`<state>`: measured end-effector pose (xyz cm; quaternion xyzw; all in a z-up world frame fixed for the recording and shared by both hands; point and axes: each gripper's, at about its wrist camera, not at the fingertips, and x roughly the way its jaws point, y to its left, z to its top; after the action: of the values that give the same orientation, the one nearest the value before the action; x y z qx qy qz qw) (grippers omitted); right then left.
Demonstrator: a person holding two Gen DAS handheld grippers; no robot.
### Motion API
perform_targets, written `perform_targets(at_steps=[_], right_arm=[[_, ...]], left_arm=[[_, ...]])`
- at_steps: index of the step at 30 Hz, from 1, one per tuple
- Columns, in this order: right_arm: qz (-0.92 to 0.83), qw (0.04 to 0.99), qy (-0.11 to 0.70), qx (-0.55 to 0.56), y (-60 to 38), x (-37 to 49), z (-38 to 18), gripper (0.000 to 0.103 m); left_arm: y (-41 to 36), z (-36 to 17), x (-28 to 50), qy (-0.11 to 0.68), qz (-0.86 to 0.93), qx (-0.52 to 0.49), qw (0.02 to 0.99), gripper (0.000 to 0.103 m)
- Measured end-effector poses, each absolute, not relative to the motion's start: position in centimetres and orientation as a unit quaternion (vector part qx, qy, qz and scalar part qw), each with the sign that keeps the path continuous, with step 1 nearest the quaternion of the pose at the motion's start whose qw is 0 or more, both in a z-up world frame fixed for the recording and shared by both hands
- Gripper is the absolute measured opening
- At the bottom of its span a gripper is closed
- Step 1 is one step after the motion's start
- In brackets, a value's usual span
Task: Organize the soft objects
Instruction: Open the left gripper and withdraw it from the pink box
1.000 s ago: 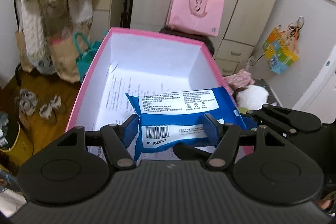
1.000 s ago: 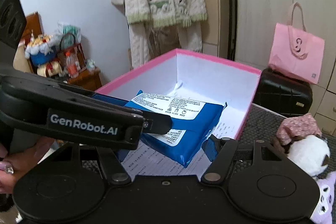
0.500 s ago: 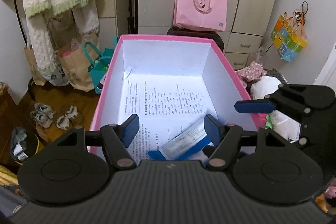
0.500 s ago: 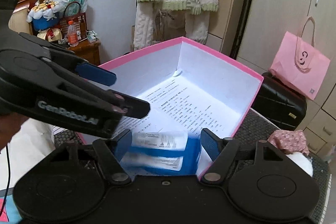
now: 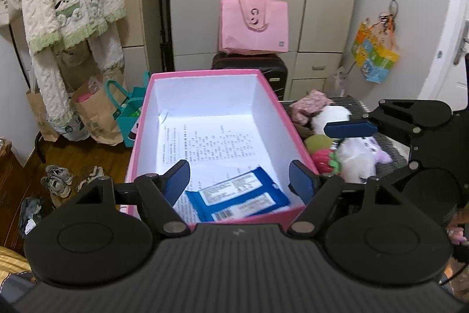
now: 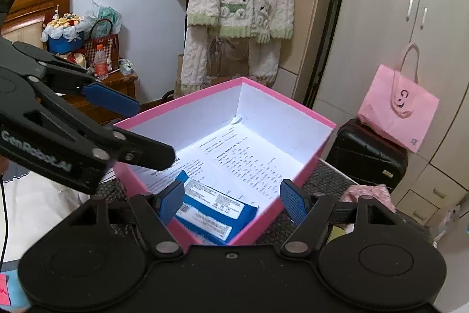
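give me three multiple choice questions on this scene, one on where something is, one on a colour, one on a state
1. Where does the blue pack lie?
A. inside the box, at its near end
B. on the floor by the shoes
C. on top of the suitcase

2. What colour is the outside of the box?
A. green
B. pink
C. black

3. How does the right gripper stand?
A. shut on the blue pack
B. shut on a plush toy
C. open, gripping nothing

Answers:
1 A: the pack rests flat on the printed paper that lines the box floor, close to the near wall.
2 B: the rim and outer walls are pink, the inside white.
3 C: in the right wrist view both fingers stand apart above the box, clear of the pack below them.
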<state>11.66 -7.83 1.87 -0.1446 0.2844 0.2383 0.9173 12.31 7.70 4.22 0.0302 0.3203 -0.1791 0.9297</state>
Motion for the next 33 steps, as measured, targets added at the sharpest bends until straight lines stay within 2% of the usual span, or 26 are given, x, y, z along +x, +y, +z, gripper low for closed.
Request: perform_targets(at_steps=[9,17,33], right_arm=[[0.229,0.924,0.267,-0.148,-12.2,6.2,3.9,0.078],[0.214,0.932,0.264,-0.129,-17.5,2.2,3.4,0.079],[0.19,0.928,0.309,-0.089,-23.2,0.3,-3.6,0.081]], left_arm=[[5.3,5.7,8.1,0.319,-0.249,0.051,0.913,0.078],[1.8,5.1,6.2,0.316,-0.288,0.082,0.9,0.078],[-5.2,-0.8,6.6,0.33,-0.322,0.134,0.877,0.076]])
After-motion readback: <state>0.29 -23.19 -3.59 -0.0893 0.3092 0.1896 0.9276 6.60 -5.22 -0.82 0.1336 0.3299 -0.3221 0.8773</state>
